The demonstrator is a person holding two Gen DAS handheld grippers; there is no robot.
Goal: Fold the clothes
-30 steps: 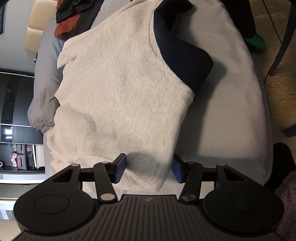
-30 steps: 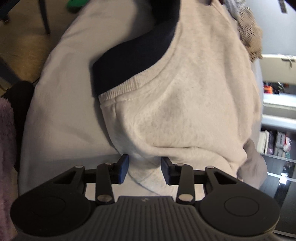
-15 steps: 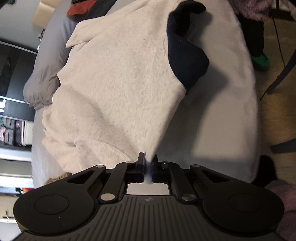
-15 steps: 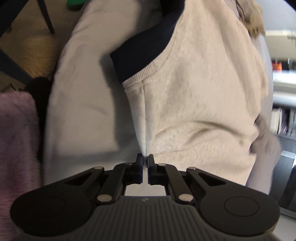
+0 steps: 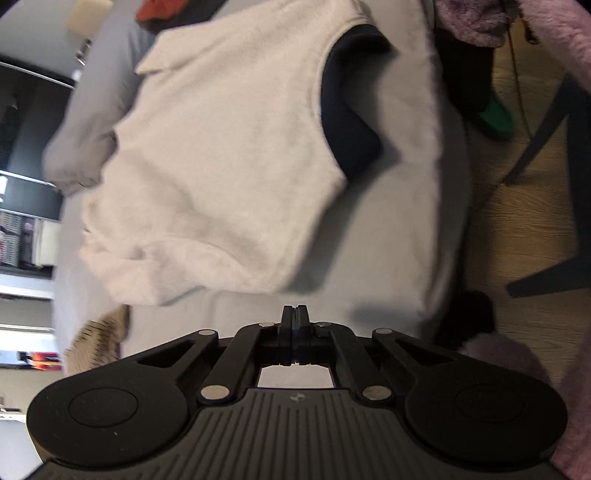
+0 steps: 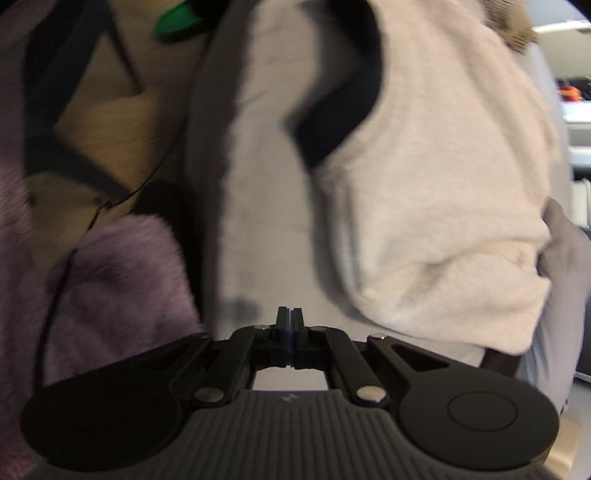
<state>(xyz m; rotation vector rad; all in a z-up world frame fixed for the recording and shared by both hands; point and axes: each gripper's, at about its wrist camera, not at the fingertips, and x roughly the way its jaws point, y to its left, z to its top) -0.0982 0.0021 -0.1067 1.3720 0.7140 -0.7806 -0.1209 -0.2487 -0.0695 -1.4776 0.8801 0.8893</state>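
Note:
A cream fleece garment [image 5: 229, 166] with a navy-lined neck opening [image 5: 347, 122] lies spread on the pale grey bed sheet [image 5: 391, 240]. My left gripper [image 5: 294, 312] is shut just short of the garment's near edge, with no fabric between its fingers. The right wrist view shows the same cream garment [image 6: 443, 184] and its navy lining [image 6: 343, 96] ahead and to the right. My right gripper [image 6: 290, 314] is also shut, over bare bed sheet [image 6: 269, 229], apart from the cloth. Both views are motion-blurred.
The bed's edge drops to a wooden floor [image 5: 517, 236] with dark chair legs [image 5: 554, 110] and a green slipper [image 5: 496, 120]. A purple fuzzy sleeve [image 6: 110, 277] is close by. Red and dark clothes [image 5: 166, 9] lie at the far end, and a tan knit item [image 5: 98, 343] at the left.
A second ago both grippers stood open around the garment's near edge, then shut on it. Now both have drawn back, still shut, with no cloth in them, and the garment lies on the bed.

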